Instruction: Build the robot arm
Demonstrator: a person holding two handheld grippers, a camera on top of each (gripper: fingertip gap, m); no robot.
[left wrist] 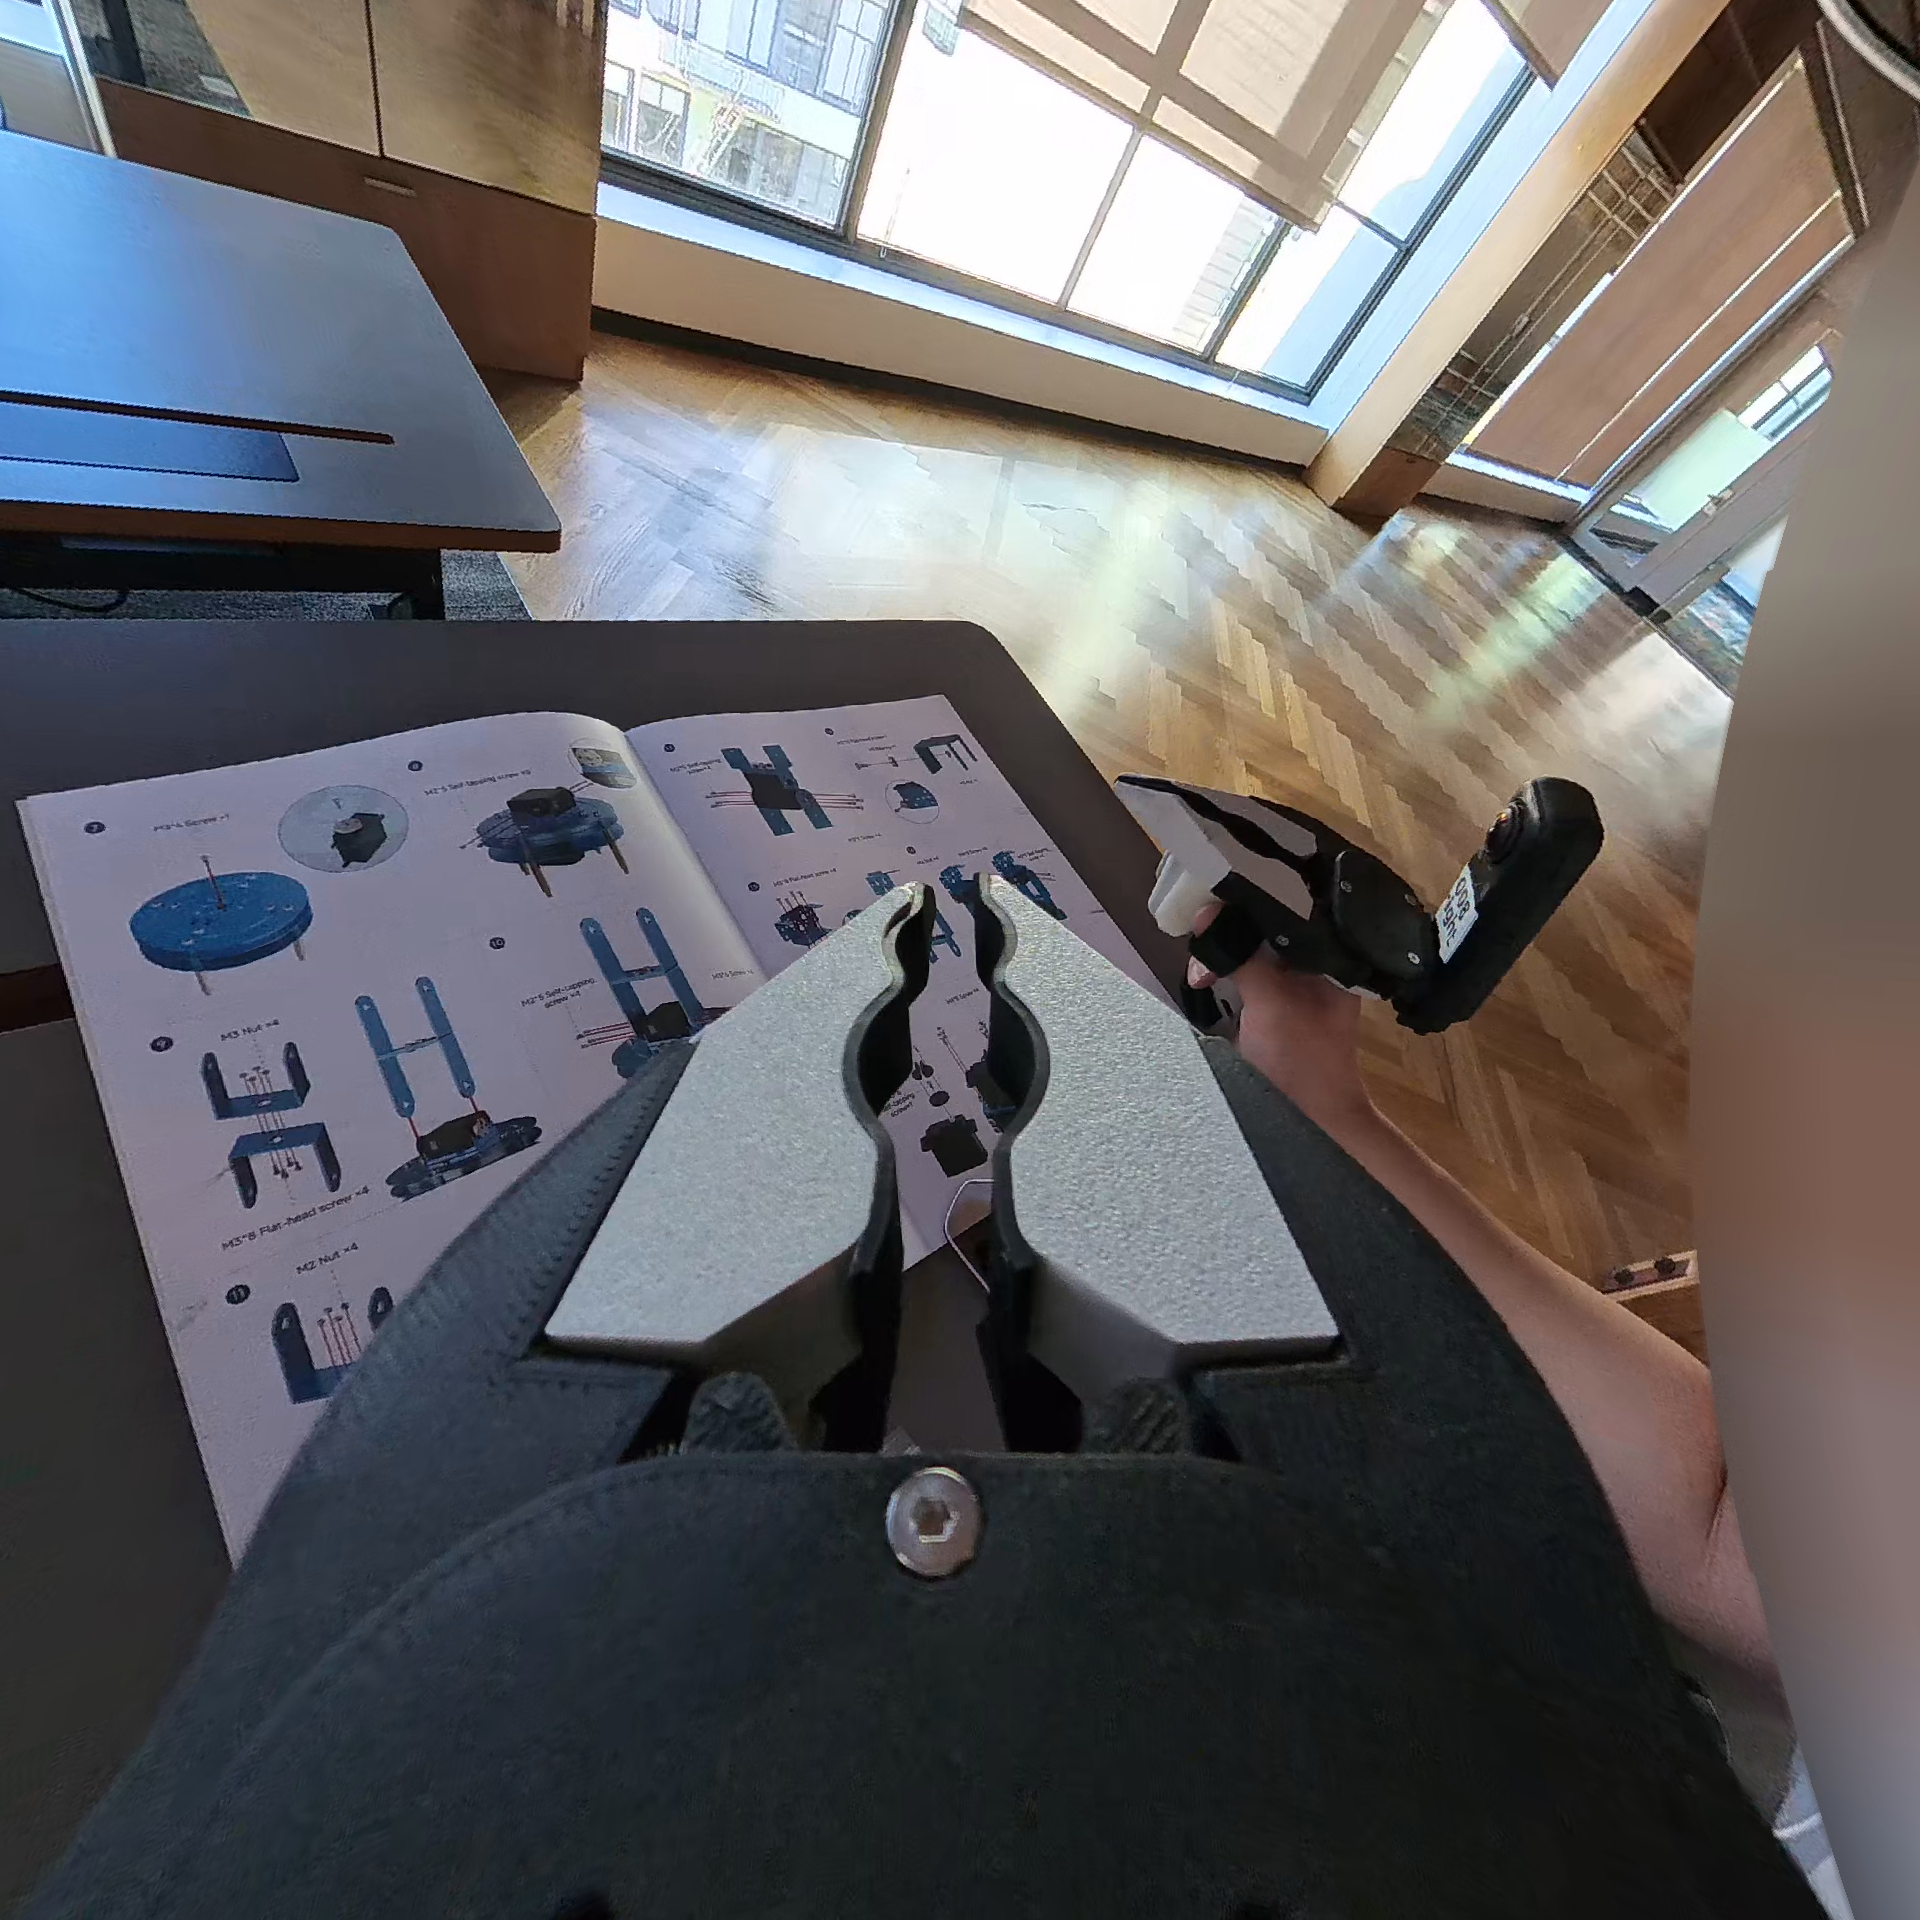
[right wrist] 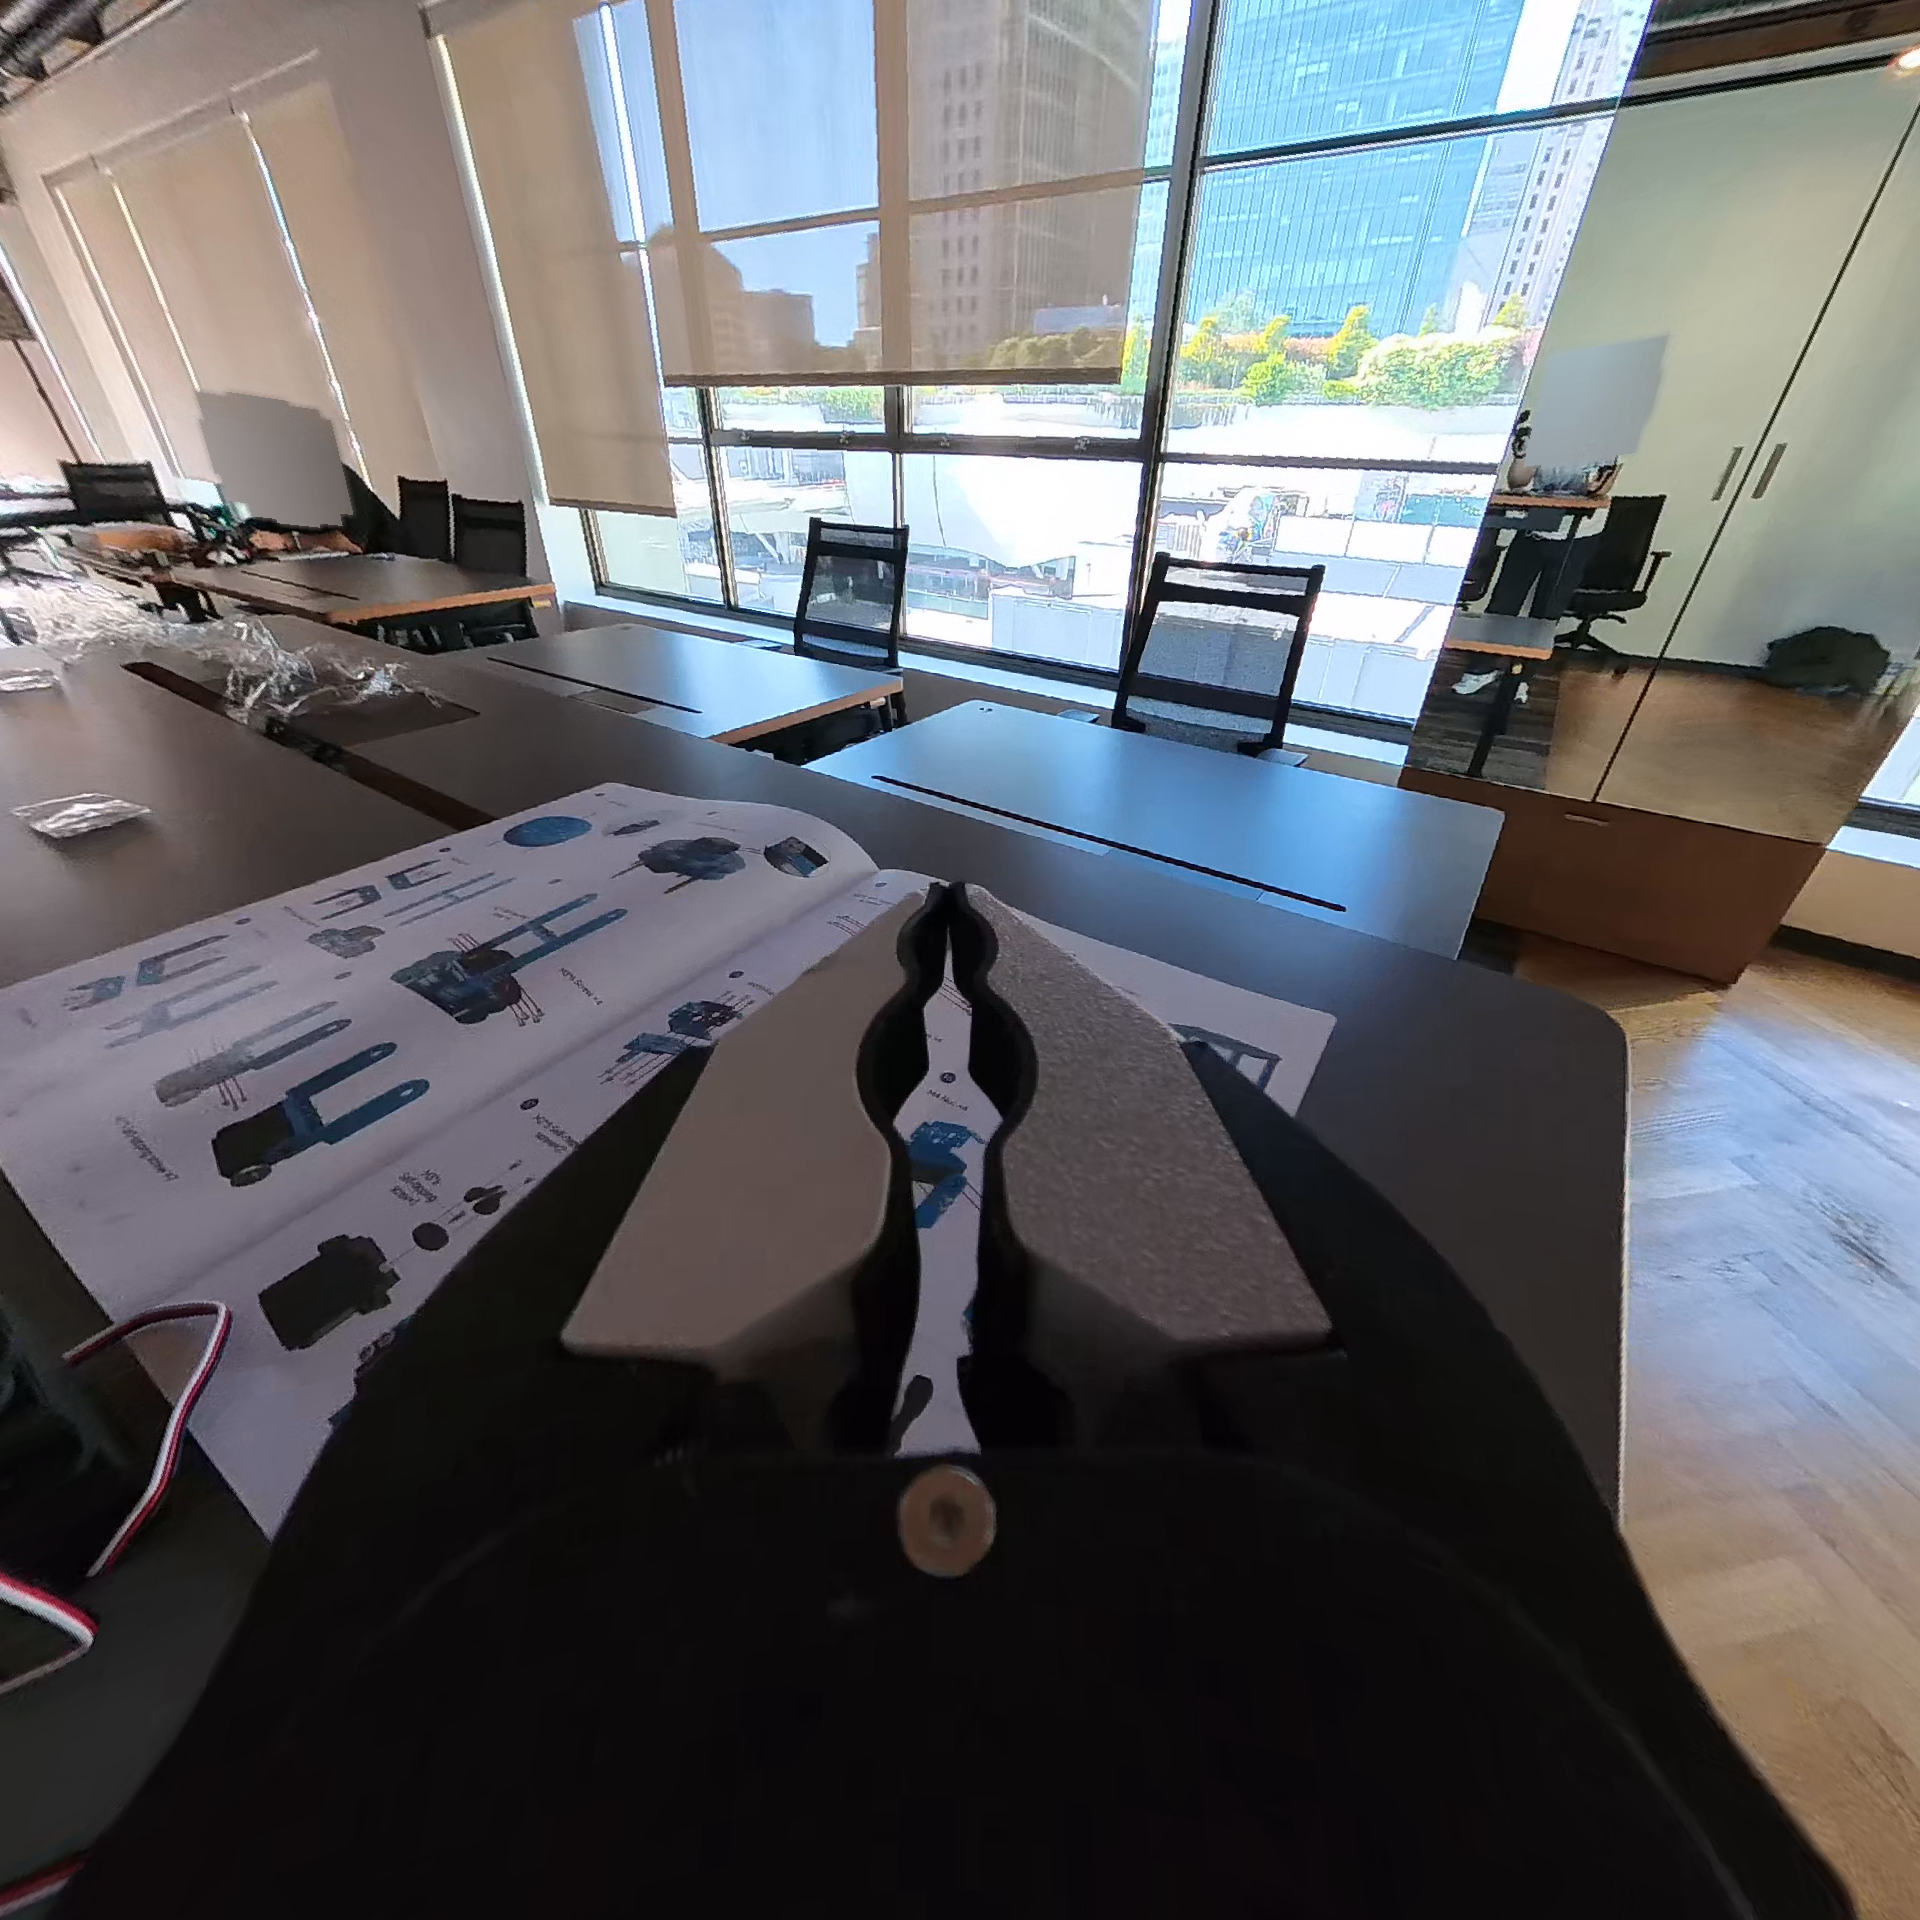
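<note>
L to R, left wrist view: dark table (left wrist: 156,1143) carried an open instruction booklet (left wrist: 364,987), pages flat, printed w/ blue assembly diagrams. Left gripper (left wrist: 948,896) hung over the booklet's right-hand page, near the spine; tips a narrow gap apart, nothing between them, page showing through the gap. Whether it touched the paper, can't tell. Just right of it, off the table's corner, the right gripper (left wrist: 1195,847) sat in a person's hand (left wrist: 1288,1013), its camera stalk sticking up to the right; bare forearm ran back toward the lens. Behind: a second dark desk (left wrist: 208,343) top left, herringbone wood floor (left wrist: 1143,582), big windows.

Right wrist view, L to R: red-white-black wire (right wrist: 156,1423) looped at the lower left edge beside the booklet (right wrist: 312,1091). Small clear plastic bag (right wrist: 78,814) lay on the table (right wrist: 1455,1091) well left of the booklet, crumpled clear wrap (right wrist: 281,665) farther back. Right gripper (right wrist: 949,902) hovered over the booklet's right page; tips all but touching, only a sliver between, gripping nothing. Beyond the table: grey desks, two black chairs (right wrist: 1210,644) by the window, wood cabinet (right wrist: 1642,883) at right.
</note>
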